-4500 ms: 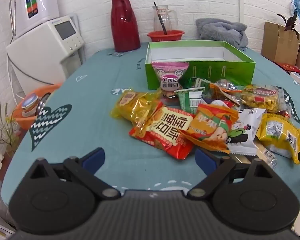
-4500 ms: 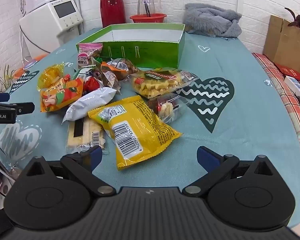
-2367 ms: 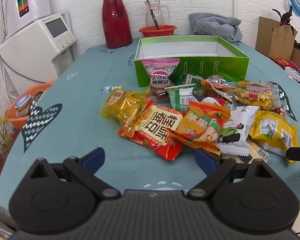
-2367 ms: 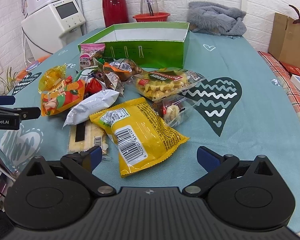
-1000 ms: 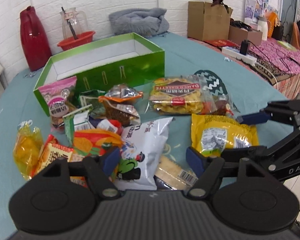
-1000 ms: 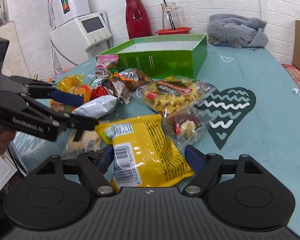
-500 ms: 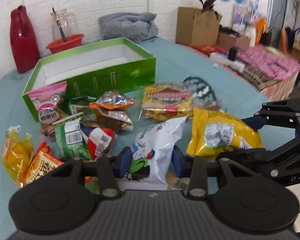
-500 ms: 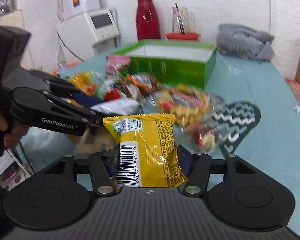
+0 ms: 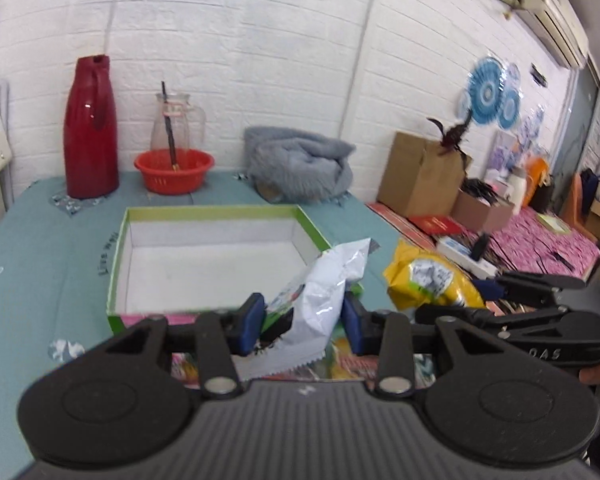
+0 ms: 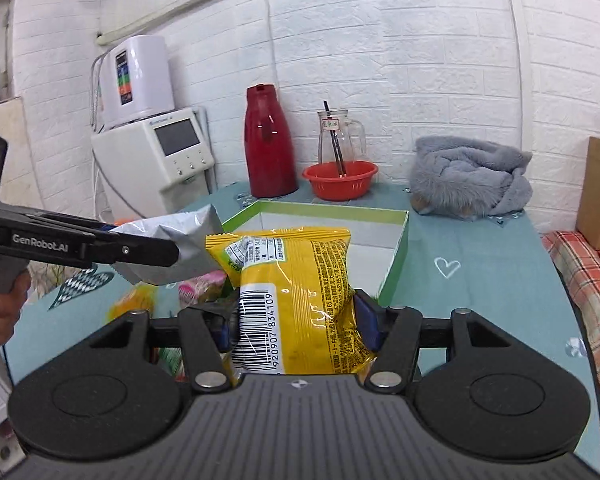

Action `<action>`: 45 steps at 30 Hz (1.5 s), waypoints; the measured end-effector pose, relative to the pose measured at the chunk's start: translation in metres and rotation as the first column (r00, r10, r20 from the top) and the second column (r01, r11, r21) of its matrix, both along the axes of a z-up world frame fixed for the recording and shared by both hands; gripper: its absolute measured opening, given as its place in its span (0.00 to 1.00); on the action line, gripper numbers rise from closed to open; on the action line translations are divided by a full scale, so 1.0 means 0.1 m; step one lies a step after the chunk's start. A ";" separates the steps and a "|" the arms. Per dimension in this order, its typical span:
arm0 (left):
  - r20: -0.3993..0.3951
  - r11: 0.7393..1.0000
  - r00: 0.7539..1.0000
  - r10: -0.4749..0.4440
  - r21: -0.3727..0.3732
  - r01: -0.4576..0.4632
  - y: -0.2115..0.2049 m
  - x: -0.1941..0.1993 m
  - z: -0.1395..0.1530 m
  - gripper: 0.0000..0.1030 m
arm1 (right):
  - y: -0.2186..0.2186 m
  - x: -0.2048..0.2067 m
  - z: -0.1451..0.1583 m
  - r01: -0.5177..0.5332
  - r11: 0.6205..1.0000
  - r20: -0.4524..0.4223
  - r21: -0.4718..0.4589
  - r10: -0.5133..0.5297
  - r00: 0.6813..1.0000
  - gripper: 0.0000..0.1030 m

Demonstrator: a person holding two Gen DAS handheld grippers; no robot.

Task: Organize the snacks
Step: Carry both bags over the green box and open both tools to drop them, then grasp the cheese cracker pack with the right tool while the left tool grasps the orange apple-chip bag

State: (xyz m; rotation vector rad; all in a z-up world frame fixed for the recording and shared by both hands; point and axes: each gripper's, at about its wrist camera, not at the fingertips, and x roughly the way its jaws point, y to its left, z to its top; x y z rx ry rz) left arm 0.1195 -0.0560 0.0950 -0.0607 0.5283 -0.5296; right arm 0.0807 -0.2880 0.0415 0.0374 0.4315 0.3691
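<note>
My left gripper [image 9: 302, 322] is shut on a white and silver snack bag [image 9: 320, 296] and holds it in the air near the front right corner of the empty green box [image 9: 118, 256]. My right gripper [image 10: 296, 328] is shut on a yellow snack bag [image 10: 296, 292] with a barcode, lifted in front of the same box [image 10: 398, 248]. In the left wrist view the yellow bag [image 9: 428, 280] and the right gripper [image 9: 496, 292] hang to the right. In the right wrist view the left gripper [image 10: 140, 250] and its silver bag [image 10: 180, 248] sit to the left.
Loose snack packs [image 10: 196, 284] lie on the teal table [image 9: 40, 264] below the grippers. A red thermos [image 9: 90, 128], a glass jug in a red basin [image 9: 174, 164] and a grey blanket [image 9: 300, 168] stand behind the box. A white appliance [image 10: 156, 160] stands far left.
Both grippers closed on their bags, the left on the white bag and the right on the yellow one, and lifted them off the table toward the green box.
</note>
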 end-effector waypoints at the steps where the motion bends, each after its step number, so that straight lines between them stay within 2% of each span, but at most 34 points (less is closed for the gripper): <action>1: 0.005 1.000 1.000 0.017 -0.002 -0.017 0.00 0.10 0.01 0.38 | 0.02 0.11 -0.01 0.008 1.000 -0.002 -0.003 -0.008 1.000 0.91; 8: -0.023 0.995 0.995 0.095 -0.009 -0.095 -0.06 0.80 -0.10 0.38 | 0.18 0.82 -0.17 0.058 0.996 -0.033 -0.073 -0.061 0.998 0.91; 15: -0.075 0.991 0.988 0.132 0.012 -0.132 -0.10 1.33 -0.33 0.38 | 0.24 1.37 -0.35 0.086 0.993 -0.085 -0.076 -0.092 0.992 0.91; 17: -0.100 0.991 0.986 0.134 0.011 -0.134 -0.09 1.44 -0.40 0.38 | 0.29 1.50 -0.41 0.074 0.993 -0.106 -0.092 -0.083 0.991 0.92; 18: -0.112 0.991 0.985 0.131 0.005 -0.131 -0.08 1.47 -0.44 0.40 | 0.33 1.55 -0.45 0.061 0.992 -0.118 -0.114 -0.074 0.990 0.96; 19: -0.109 0.992 0.986 0.127 -0.007 -0.129 -0.06 1.49 -0.47 0.48 | 0.39 1.59 -0.49 0.042 0.987 -0.128 -0.153 -0.062 0.990 1.00; 20: -0.095 0.993 0.989 0.115 -0.024 -0.118 -0.03 1.47 -0.50 0.65 | 0.44 1.60 -0.52 0.034 0.979 -0.124 -0.200 -0.059 0.991 1.00; 22: -0.083 0.991 0.988 0.130 -0.006 -0.131 -0.01 1.45 -0.51 0.74 | 0.53 1.55 -0.56 0.018 0.960 -0.090 -0.278 -0.045 0.995 1.00; 23: -0.092 0.985 0.981 0.170 0.024 -0.168 -0.02 1.45 -0.51 0.94 | 0.55 1.51 -0.56 0.013 0.954 -0.060 -0.300 -0.033 0.998 1.00; 25: -0.070 0.974 0.972 0.223 0.051 -0.220 0.00 1.43 -0.50 0.95 | 0.57 1.44 -0.55 0.000 0.948 -0.024 -0.318 -0.008 1.000 1.00; 30: -0.058 0.971 0.970 0.237 0.051 -0.234 0.04 1.31 -0.44 0.95 | 0.54 1.31 -0.44 0.004 0.962 -0.023 -0.273 -0.011 1.000 1.00; 34: 0.005 0.967 0.969 0.248 0.066 -0.248 0.07 1.01 -0.30 0.95 | 0.49 1.04 -0.25 0.014 0.977 -0.006 -0.212 -0.016 1.000 1.00; 38: 0.083 0.948 0.956 0.280 0.130 -0.289 0.08 0.59 -0.18 0.95 | 0.43 0.60 -0.10 0.016 0.989 0.057 -0.147 -0.008 0.998 1.00; 41: 0.081 0.935 0.950 0.302 0.169 -0.312 0.16 0.29 -0.21 0.95 | 0.38 0.26 -0.08 -0.001 0.996 0.064 -0.090 0.007 0.998 1.00; 45: 0.014 0.947 0.956 0.293 0.136 -0.292 0.41 -0.10 -0.38 0.95 | 0.39 -0.16 -0.22 -0.073 0.997 0.040 -0.026 0.074 0.996 1.00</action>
